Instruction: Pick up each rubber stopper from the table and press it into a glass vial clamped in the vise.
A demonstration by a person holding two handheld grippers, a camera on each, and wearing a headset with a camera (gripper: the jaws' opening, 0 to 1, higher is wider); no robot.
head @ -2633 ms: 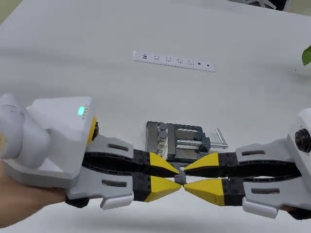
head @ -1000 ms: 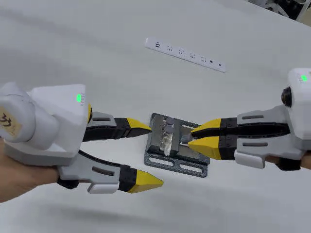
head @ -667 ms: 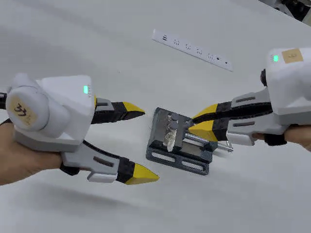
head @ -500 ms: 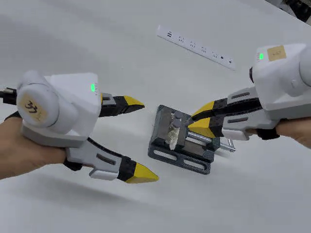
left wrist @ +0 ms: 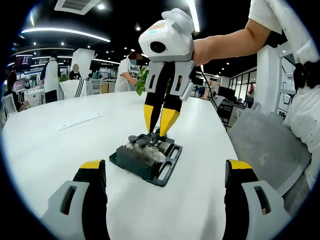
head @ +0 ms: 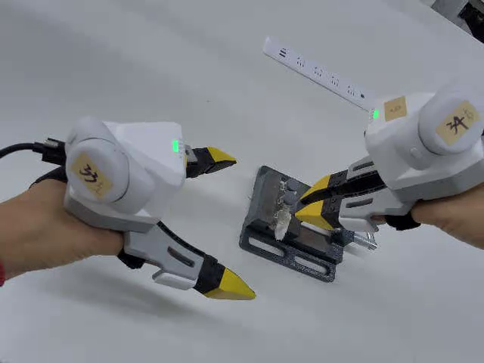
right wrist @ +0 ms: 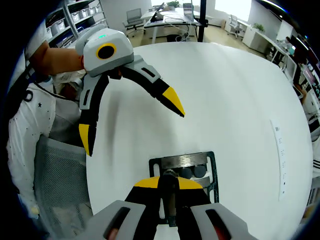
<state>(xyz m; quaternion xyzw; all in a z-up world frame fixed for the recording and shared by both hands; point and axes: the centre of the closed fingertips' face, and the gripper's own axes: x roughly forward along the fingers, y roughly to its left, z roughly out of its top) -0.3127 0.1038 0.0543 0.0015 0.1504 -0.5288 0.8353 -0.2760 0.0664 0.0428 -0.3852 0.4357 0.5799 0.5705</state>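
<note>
One splayed left gripper point(head: 227, 222); right gripper point(head: 305, 208) seemingly pinched.

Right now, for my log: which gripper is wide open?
The left gripper: its fingers are spread wide beside the vise; the right gripper's are pinched together over it.

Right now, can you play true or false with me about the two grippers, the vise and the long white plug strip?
1. The fingers of the left gripper are spread wide apart. True.
2. The right gripper pinches a dark rubber stopper. True.
3. The left gripper is holding the vise. False: the vise sits on the table, and the left gripper holds nothing.
4. The power strip lies between the two grippers. False: it lies farther off, beyond the vise.
</note>
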